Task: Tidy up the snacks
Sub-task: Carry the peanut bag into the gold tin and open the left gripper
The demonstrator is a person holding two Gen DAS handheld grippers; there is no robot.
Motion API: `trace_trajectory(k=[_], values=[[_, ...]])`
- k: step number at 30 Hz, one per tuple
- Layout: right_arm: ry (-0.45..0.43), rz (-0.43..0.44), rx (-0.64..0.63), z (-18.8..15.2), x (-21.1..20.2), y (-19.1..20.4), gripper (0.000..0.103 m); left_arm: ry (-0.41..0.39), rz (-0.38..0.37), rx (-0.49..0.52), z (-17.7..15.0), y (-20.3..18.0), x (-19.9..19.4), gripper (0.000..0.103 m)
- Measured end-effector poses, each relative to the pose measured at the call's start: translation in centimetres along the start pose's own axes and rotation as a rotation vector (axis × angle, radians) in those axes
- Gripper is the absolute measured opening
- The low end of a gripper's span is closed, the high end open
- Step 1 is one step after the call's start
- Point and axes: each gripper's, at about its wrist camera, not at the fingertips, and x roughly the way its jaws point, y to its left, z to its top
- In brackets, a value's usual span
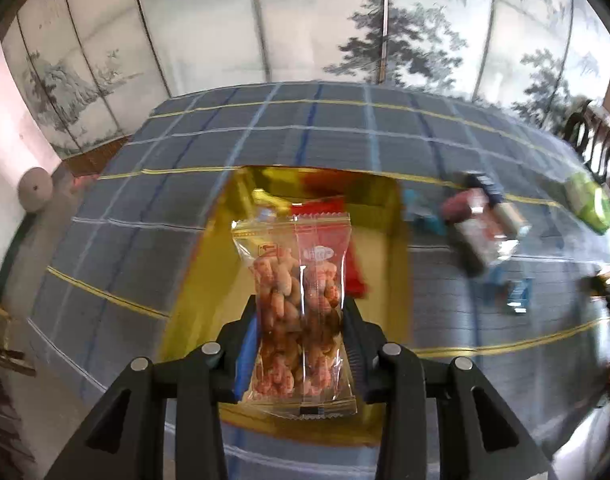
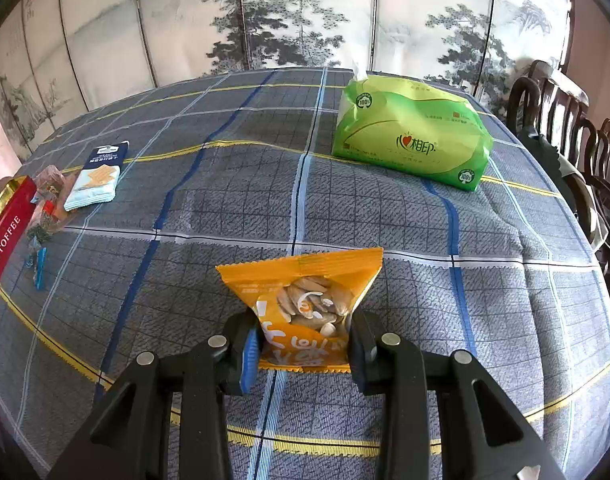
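Pinched upright in the left gripper (image 1: 301, 320), clear peanut packet (image 1: 295, 312) directly over gold-lined toffee box (image 1: 193, 280) at frame centre. Clamped in the right gripper (image 2: 305, 344), orange seed packet (image 2: 305, 312), box at far left edge.

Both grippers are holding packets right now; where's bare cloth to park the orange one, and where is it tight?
Bare plaid tablecloth runs from the right gripper, clamped on the orange seed packet, up to the green tissue pack. Crowded: the left edge, where the blue-and-white cracker packet and small wrappers sit beside the red toffee box. The left gripper holds the clear peanut packet over that box's gold interior.
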Motion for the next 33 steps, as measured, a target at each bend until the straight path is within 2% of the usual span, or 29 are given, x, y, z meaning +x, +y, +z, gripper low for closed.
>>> trace_trajectory(k=[6, 12, 18, 33], values=[[0.000, -0.007, -0.005, 0.0, 0.0, 0.0, 0.033, 0.023, -0.050, 0.031, 1.1, 2.0, 2.9, 0.039], [0.000, -0.018, -0.013, -0.1, -0.2, -0.1, 0.033, 0.065, -0.033, 0.084, 1.9, 2.4, 5.8, 0.039], [-0.001, -0.021, -0.016, -0.2, -0.2, -0.1, 0.033, 0.109, -0.023, 0.094, 2.6, 2.9, 8.1, 0.039], [-0.001, -0.024, -0.018, -0.1, -0.2, 0.0, 0.033, 0.133, 0.036, 0.141, 2.6, 2.6, 9.9, 0.040]])
